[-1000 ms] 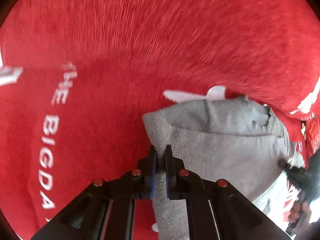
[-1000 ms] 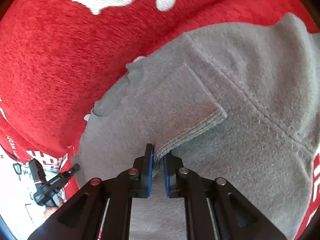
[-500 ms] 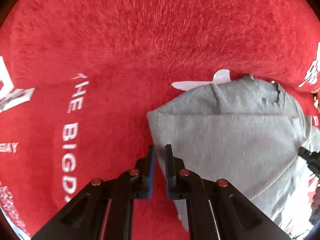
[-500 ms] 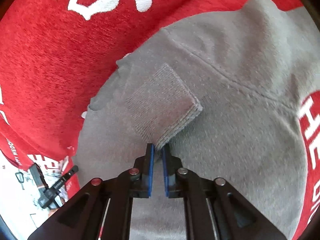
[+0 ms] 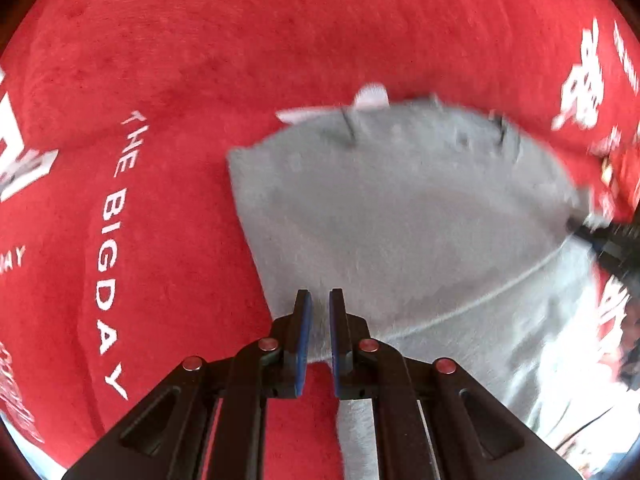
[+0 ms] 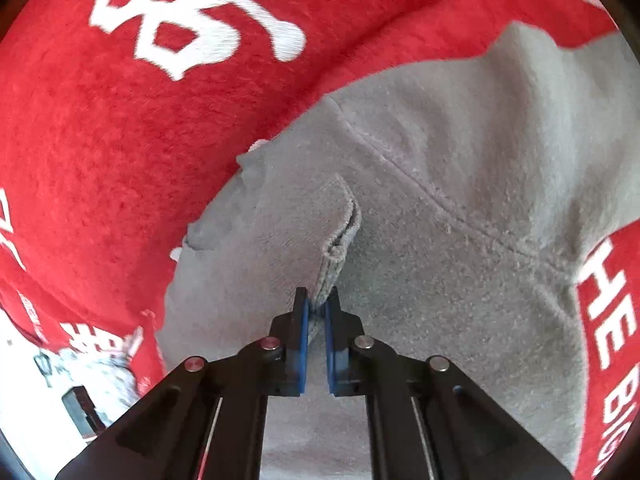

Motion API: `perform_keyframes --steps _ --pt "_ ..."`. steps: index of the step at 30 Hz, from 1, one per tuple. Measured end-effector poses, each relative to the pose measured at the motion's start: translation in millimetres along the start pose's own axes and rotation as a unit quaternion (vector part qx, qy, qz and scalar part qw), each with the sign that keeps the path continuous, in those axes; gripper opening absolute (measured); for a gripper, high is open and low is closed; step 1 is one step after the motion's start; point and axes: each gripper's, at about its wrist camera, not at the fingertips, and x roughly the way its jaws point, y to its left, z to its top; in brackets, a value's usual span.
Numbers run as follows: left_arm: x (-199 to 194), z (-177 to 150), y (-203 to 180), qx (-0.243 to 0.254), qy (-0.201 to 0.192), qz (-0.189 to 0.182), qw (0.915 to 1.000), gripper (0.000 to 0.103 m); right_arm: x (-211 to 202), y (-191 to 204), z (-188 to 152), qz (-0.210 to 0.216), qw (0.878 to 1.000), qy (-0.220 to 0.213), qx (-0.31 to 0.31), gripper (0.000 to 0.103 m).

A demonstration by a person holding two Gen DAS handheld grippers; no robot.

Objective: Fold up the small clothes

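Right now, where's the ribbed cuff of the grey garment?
In the right wrist view the ribbed cuff sits at centre, folded onto the grey garment, its near end pinched in the right hand-held gripper.

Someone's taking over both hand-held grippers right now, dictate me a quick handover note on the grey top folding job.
Left hand-held gripper: shut, no cloth visibly pinched; its tips sit over the near left edge of the small grey fleece garment.
Right hand-held gripper: shut on the ribbed grey cuff, which is lifted slightly off the garment body.
Garment lies on the red cloth with white lettering.
Done: the sleeve end is brought over the body; in the left view the garment looks partly squared.
Left: probably lay the cuff flat, release it, then finish the remaining folds.
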Motion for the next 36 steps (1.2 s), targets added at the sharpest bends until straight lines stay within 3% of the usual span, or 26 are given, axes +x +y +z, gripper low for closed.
perform_keyframes --steps 3,9,15,16,18,20,22,25,26,27,28,30,32,36 --pt "15.3 -12.0 -6.0 0.037 0.007 0.037 0.9986 0.009 6.8 -6.7 -2.4 -0.037 0.999 0.009 -0.016 0.008" --pt "1.0 -16.6 -7.8 0.036 0.006 0.050 0.9981 0.009 -8.6 -29.2 -9.4 -0.039 0.999 0.009 0.017 0.008" --pt "-17.6 -16.4 -28.5 0.029 0.005 0.051 0.9983 0.009 -21.9 -38.2 -18.1 -0.036 0.999 0.025 0.030 0.014" --pt "-20.5 -16.8 -35.0 0.029 0.005 0.051 0.9983 0.009 -23.5 -38.7 -19.9 -0.035 0.999 0.028 0.031 0.016" --pt "-21.4 -16.6 -44.0 0.032 0.007 0.052 0.9981 0.009 -25.2 -37.1 -24.1 -0.036 0.998 0.035 0.029 0.038" --pt "-26.2 -16.1 -56.4 0.036 0.016 0.053 0.9978 0.009 -28.0 -33.0 -28.6 -0.035 0.998 0.038 0.019 0.050" --pt "-29.0 -16.8 -71.5 0.040 0.025 0.048 0.9978 0.009 -29.6 -25.8 -33.1 -0.034 0.998 0.045 0.002 0.051" --pt "-28.3 -14.6 -92.4 0.045 0.034 0.040 0.9976 0.009 -30.9 -13.3 -39.6 -0.027 0.998 0.055 -0.018 0.062" --pt "-28.9 -15.3 -98.6 0.048 0.039 0.040 0.9973 0.022 -30.8 -7.9 -41.9 -0.023 0.998 0.062 -0.025 0.066" --pt "-29.1 -15.4 -105.7 0.052 0.045 0.040 0.9968 0.076 -30.7 -4.6 -43.1 -0.021 0.997 0.068 -0.028 0.069" --pt "-30.3 -15.0 -114.7 0.056 0.048 0.049 0.9961 0.102 -32.3 0.0 -44.8 -0.018 0.997 0.071 -0.033 0.069" --pt "-37.7 -16.1 -127.0 0.071 0.034 0.059 0.9951 0.102 -38.4 10.4 -48.5 -0.010 0.997 0.067 -0.048 0.074" --pt "-37.7 -15.9 -144.0 0.094 0.045 0.065 0.9924 0.102 -45.0 18.7 -52.0 -0.006 0.997 0.057 -0.058 0.081" --pt "-37.1 -12.5 -170.6 0.124 0.048 0.083 0.9876 0.102 -54.2 28.1 -59.5 0.011 0.997 0.048 -0.051 0.084"
